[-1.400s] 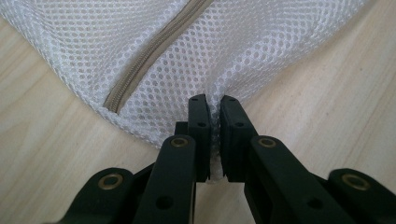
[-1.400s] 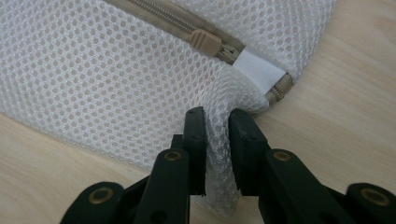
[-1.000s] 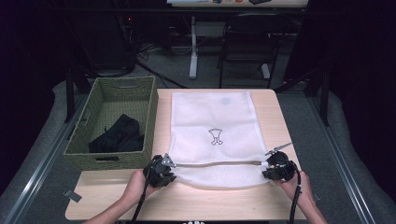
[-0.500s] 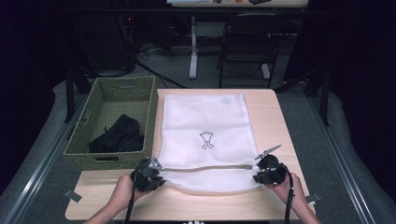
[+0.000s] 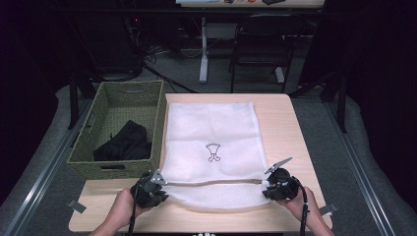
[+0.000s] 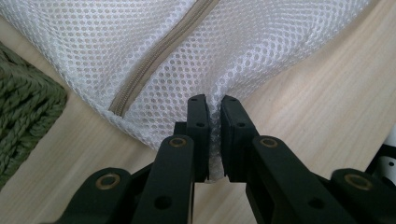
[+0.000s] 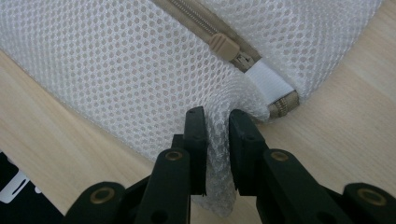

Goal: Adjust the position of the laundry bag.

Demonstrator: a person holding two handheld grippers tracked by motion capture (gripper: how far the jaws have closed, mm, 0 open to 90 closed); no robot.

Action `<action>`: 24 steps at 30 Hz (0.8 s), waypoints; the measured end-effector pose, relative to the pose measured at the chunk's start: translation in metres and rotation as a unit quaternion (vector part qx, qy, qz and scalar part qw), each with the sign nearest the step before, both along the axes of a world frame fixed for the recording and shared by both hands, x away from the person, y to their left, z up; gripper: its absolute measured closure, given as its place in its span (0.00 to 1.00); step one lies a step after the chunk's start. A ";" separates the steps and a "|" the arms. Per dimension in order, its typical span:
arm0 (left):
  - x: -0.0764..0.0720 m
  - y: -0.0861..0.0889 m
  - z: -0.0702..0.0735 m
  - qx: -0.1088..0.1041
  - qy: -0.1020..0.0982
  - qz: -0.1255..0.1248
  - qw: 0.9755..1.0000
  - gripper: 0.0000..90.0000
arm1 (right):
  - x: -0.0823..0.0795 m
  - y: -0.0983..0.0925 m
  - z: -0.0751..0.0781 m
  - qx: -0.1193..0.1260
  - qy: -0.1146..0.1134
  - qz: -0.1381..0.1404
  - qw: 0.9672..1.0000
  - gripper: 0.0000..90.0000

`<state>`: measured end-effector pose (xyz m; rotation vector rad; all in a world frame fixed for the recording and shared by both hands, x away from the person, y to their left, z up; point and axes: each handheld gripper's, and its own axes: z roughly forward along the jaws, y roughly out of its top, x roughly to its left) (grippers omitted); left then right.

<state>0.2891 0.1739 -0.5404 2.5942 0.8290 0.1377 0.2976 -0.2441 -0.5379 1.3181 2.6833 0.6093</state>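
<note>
We see a white mesh bag (image 5: 211, 147) lying flat on the wooden table (image 5: 290, 132), a rectangle of fine netting with a small dark emblem printed near its middle and a tan zipper (image 5: 211, 183) running across it close to the near edge. In the right gripper view the zipper's pull sits at the end by a white tab, so the zipper looks closed. From the high view the bag's long axis runs from 6 to 12 o'clock, its far end pointing away from the person and its zippered end toward them; the zipper itself runs from 9 to 3 o'clock. The bag fills the middle of the table, just beside a green wicker basket (image 5: 147, 93) at 9 o'clock, which holds a dark cloth (image 5: 125, 142). We hold the near corners: the left gripper (image 5: 153, 186) pinches the corner at 7 o'clock, and the right gripper (image 5: 275, 187) pinches the corner at 5 o'clock. In each gripper view the jaws stand narrow, with a fold of mesh clamped between them, the bag spreading away toward 12 o'clock from the fingertips.
</note>
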 end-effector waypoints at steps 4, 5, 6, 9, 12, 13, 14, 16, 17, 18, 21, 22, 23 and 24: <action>0.000 0.002 0.000 0.007 0.002 0.000 1.000 0.88 | -0.002 0.003 -0.001 -0.001 0.007 0.012 1.000 0.85; 0.000 0.002 0.001 0.006 0.008 -0.007 1.000 0.83 | -0.001 0.003 -0.002 -0.003 0.010 0.017 1.000 0.82; -0.001 0.002 0.002 0.009 0.010 -0.010 1.000 0.79 | -0.002 0.002 -0.002 0.000 0.013 0.018 1.000 0.80; -0.005 0.001 0.007 0.013 0.008 -0.012 1.000 0.58 | -0.003 -0.002 0.000 0.003 0.014 0.019 1.000 0.67; -0.010 0.000 0.011 0.008 0.000 -0.012 1.000 0.40 | -0.005 -0.005 0.003 0.009 0.007 0.015 1.000 0.53; -0.014 0.000 0.016 0.005 -0.010 -0.016 1.000 0.33 | -0.007 -0.011 0.007 0.022 -0.001 0.010 1.000 0.43; -0.014 0.000 0.016 0.005 -0.010 -0.016 1.000 0.29 | -0.007 -0.011 0.007 0.022 -0.001 0.010 1.000 0.43; -0.017 -0.001 0.021 -0.006 -0.020 -0.017 1.000 0.21 | -0.008 -0.017 0.010 0.032 -0.015 0.003 0.999 0.35; -0.018 -0.002 0.024 -0.020 -0.023 -0.018 0.999 0.18 | -0.007 -0.022 0.013 0.041 -0.020 -0.013 0.999 0.29; -0.018 -0.004 0.026 -0.024 -0.028 -0.019 0.999 0.17 | -0.006 -0.023 0.013 0.047 -0.022 -0.016 0.999 0.27; -0.017 -0.010 0.028 -0.027 -0.043 -0.026 0.998 0.15 | -0.004 -0.025 0.014 0.044 -0.032 -0.028 0.998 0.26; -0.017 -0.013 0.028 -0.028 -0.049 -0.026 0.998 0.13 | -0.003 -0.027 0.014 0.039 -0.036 -0.030 0.998 0.26; -0.016 -0.014 0.029 -0.029 -0.051 -0.027 0.998 0.13 | -0.001 -0.027 0.013 0.039 -0.035 -0.034 0.998 0.26; -0.016 -0.014 0.029 -0.029 -0.051 -0.027 0.998 0.13 | 0.000 -0.027 0.013 0.037 -0.034 -0.037 0.998 0.26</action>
